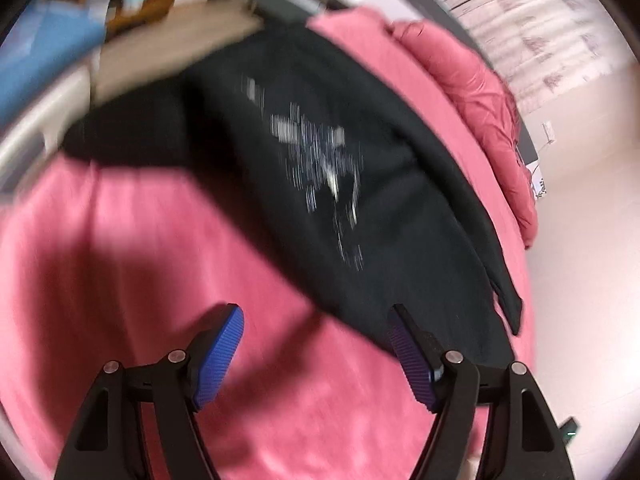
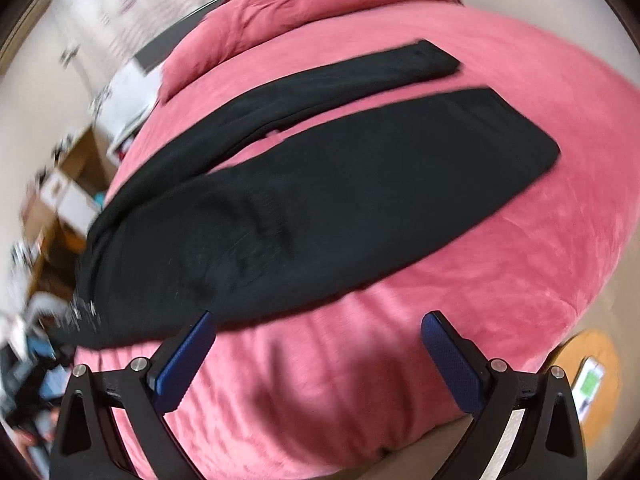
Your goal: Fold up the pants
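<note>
Left gripper (image 1: 316, 328): blue pads spread wide, nothing between them, held above the pink blanket (image 1: 140, 260) right at the near edge of the black pants (image 1: 320, 168); one pad overlaps the dark cloth in view, contact impossible to tell. Right gripper (image 2: 318, 334): likewise spread apart and empty, held over the blanket (image 2: 500, 240) just beside the pants' (image 2: 320, 200) near edge. Pants lying flat across the blanket, both legs stretched out side by side with a strip of pink between them; white print near the pants' middle, blurred. Rumpled pink bedding (image 2: 320, 0) beyond the pants. Round wooden stool (image 2: 596, 364) off the blanket's corner.
</note>
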Demonstrator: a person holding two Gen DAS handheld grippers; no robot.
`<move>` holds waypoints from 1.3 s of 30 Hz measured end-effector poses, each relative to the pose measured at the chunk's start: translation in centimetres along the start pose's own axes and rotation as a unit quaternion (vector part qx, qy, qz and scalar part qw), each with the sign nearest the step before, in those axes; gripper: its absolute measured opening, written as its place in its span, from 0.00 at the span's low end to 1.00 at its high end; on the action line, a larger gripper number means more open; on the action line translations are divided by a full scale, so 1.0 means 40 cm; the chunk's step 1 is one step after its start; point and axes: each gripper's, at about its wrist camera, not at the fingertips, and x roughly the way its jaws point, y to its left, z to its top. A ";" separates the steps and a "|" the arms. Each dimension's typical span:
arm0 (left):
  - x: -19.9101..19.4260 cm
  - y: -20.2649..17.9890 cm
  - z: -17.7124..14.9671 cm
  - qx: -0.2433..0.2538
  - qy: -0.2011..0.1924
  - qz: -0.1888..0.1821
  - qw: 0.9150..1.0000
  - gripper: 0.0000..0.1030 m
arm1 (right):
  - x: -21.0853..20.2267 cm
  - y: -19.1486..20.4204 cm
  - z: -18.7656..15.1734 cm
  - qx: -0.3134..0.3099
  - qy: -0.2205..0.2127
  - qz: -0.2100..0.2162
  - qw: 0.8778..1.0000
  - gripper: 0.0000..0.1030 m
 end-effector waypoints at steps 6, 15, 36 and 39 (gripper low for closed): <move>0.027 0.042 0.057 -0.026 -0.045 -0.017 0.999 0.73 | 0.024 -0.162 0.063 0.141 -0.010 0.054 0.988 0.98; 0.040 0.117 0.152 -0.122 -0.119 -0.023 0.985 0.73 | 0.086 -0.249 0.113 0.212 -0.024 0.081 0.974 0.86; -0.022 0.070 0.161 -0.033 -0.098 0.004 0.995 0.06 | 0.033 -0.335 0.144 0.244 -0.089 0.060 0.964 0.12; -0.083 0.052 0.143 -0.007 -0.114 -0.010 0.993 0.06 | -0.011 -0.324 0.155 0.220 -0.101 0.052 0.969 0.09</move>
